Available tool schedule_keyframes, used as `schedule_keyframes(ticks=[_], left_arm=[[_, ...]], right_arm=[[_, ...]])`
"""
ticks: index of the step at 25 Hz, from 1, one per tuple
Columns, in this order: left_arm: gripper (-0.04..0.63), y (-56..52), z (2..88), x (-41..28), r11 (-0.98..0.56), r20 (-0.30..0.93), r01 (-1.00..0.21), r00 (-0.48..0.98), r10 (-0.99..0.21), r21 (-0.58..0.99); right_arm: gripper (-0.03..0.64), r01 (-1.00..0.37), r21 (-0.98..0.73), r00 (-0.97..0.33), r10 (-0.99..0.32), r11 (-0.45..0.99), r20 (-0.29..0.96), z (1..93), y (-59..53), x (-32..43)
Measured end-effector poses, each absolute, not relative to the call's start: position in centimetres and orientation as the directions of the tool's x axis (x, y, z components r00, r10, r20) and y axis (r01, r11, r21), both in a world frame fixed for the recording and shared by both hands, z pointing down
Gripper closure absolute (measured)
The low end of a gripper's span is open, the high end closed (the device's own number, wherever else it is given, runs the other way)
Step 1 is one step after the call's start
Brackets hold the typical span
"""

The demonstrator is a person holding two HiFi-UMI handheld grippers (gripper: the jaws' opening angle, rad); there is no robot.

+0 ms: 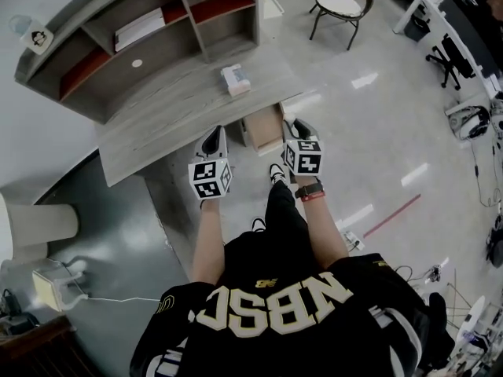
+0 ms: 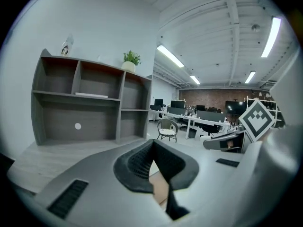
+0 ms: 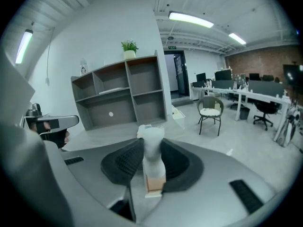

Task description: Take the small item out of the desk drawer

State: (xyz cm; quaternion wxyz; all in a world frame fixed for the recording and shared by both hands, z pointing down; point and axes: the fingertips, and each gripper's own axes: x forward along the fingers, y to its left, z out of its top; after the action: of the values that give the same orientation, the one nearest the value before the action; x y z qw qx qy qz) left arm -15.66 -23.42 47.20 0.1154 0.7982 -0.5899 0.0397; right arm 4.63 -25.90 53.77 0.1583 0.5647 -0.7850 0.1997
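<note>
Right claw: clenched on the small item, with a pad on each side of it.
Small item: by my reading it is already out of the drawer. It is held in the right claw just beside the open drawer's right side, at the front edge of the desk.
Item's long axis: runs along the jaws. The pale end pokes past the tips toward the desk, and the tan end sits back in the throat.
Left claw: clenched on nothing, pads meeting at the tips. It hovers by the desk's front edge, left of the drawer.
Nearer hand: the right, which has the item. The left is free for the drawer front.
Key relation: the bare desk top lies ahead of the right claw. A white box sits near the desk's right end.
Next move, as a judgement: carry the item forward, clear of the box.
</note>
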Motion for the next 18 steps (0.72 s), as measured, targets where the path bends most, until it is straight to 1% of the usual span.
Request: schedule_keyframes(ticks=[5, 9, 12, 18], left_arm=[[0.581, -22.7, 43.7, -16.1, -0.276, 0.135, -0.956, 0.287, -0.948, 0.097], [0.581, -21.9, 41.2, -16.2, -0.274, 0.079, -0.960, 0.278, -0.957, 0.060], [0.581, -21.3, 39.2, -16.2, -0.270, 0.035, -0.962, 0.271, -0.962, 0.040], [0.581, -20.2, 35.9, -16.5, -0.260, -0.043, -0.965, 0.258, -0.965, 0.040]], right_arm=[[0.494, -0.950, -0.076, -0.309, -0.866, 0.304, 0.393, 49.2, -25.5, 4.3], [0.494, -0.937, -0.109, -0.348, -0.880, 0.331, 0.323, 45.9, -25.0, 3.4], [0.494, -0.932, -0.091, -0.361, -0.893, 0.350, 0.268, 43.1, -24.5, 2.9], [0.494, -0.927, -0.042, -0.375, -0.909, 0.374, 0.183, 38.8, -23.7, 2.2]])
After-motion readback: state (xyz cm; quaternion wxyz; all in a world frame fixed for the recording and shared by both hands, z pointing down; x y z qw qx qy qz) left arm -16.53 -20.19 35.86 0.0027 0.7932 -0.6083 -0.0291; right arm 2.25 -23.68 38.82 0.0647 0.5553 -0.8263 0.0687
